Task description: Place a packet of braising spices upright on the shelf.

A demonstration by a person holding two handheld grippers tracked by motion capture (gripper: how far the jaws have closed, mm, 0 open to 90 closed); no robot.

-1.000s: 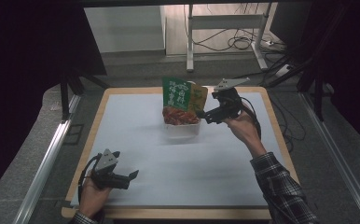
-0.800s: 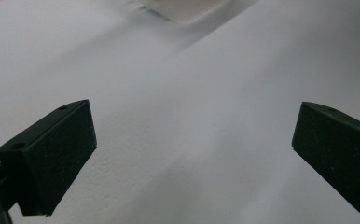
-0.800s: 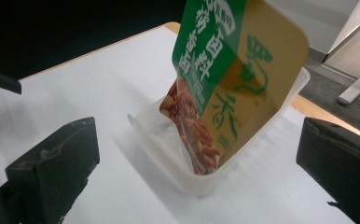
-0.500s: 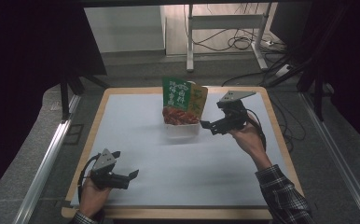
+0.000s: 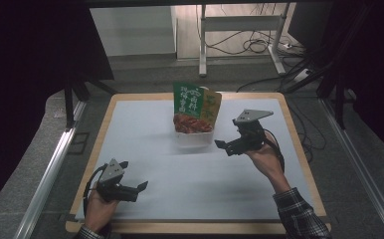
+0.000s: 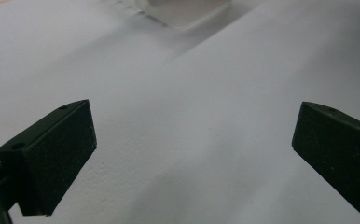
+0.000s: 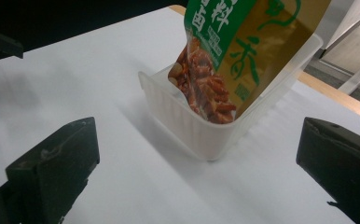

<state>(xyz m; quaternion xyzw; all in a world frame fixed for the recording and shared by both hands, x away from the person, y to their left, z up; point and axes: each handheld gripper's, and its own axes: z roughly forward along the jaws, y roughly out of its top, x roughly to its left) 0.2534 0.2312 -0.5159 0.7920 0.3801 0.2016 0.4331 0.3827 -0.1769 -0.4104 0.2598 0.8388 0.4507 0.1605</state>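
**One Pouch, One Tub, Two Tongs**

Dark room, with grey floor and loose cables beyond the far edge. One bench (image 5: 130, 107), wood-rimmed, topped by one white sheet. Near the far middle of that sheet, one translucent plastic tub (image 5: 196, 138), standing upright. Inside the tub, one snack pouch (image 5: 196, 107), green and tan with a red food picture, standing tall and leaning slightly, its top well above the tub's rim. Seen closer in the right gripper view: tub (image 7: 206, 130) with ribbed walls, pouch (image 7: 234, 51) resting against the far wall, lower end down inside.

Two tongs, one per hand. Right tongs (image 5: 226, 147) held above the sheet just to the right of the tub, apart from it, pointing toward it; jaws spread wide, nothing between them, tub and pouch framed in the gap in the right gripper view (image 7: 197, 163). One grey three-cornered plate on top.

Left tongs (image 5: 139, 189) low over the near left part of the sheet, well apart from the tub, pointing right; jaws likewise wide apart and empty, bare white sheet between them in the left gripper view (image 6: 194, 154), with a corner of the tub at the top edge. Second grey plate on top here.

One plaid sleeve (image 5: 299, 216) on the right forearm.
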